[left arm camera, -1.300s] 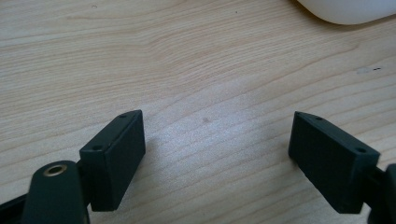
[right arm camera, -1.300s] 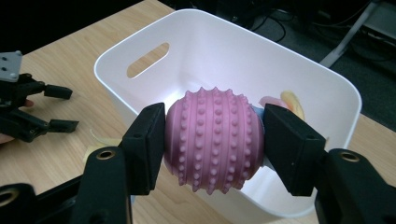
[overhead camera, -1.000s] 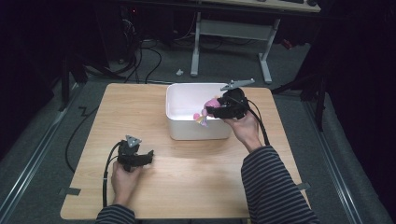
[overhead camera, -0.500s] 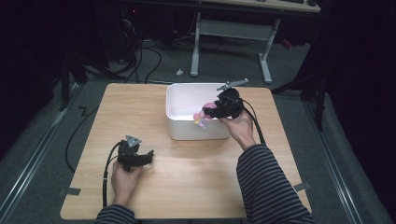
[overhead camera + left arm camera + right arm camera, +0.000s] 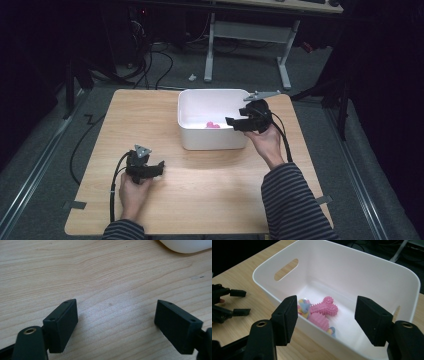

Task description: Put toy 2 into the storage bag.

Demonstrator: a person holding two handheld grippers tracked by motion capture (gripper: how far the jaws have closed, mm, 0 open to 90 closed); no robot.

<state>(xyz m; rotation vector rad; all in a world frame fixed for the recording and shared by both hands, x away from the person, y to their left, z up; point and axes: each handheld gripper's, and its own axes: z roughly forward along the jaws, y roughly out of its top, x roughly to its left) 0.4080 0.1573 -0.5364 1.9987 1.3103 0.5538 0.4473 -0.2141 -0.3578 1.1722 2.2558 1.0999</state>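
A pink spiky toy (image 5: 213,125) (image 5: 324,308) lies on the floor of the white bin (image 5: 210,139) (image 5: 362,255), on top of a pastel yellow and blue piece (image 5: 303,303). My right gripper (image 5: 231,122) (image 5: 325,302) hovers over the bin's right rim and points into it. Its jaws have just been opening; they stand apart with nothing between them. My left gripper (image 5: 159,167) (image 5: 115,305) rests on the wooden table (image 5: 220,190) left of the bin, open, with bare wood between its fingers (image 5: 62,322). In the right gripper view the left gripper (image 5: 239,302) sits far left.
The bin has an oval handle slot (image 5: 286,269) in its end wall. Bare wood runs along the table's front and left. Beyond the far edge are floor cables (image 5: 150,60) and a desk frame (image 5: 250,35).
The right gripper has drawn back to the right and its jaws have parted. The pink toy, which was at its jaw tips, now lies loose in the bin. The left gripper has stayed put.
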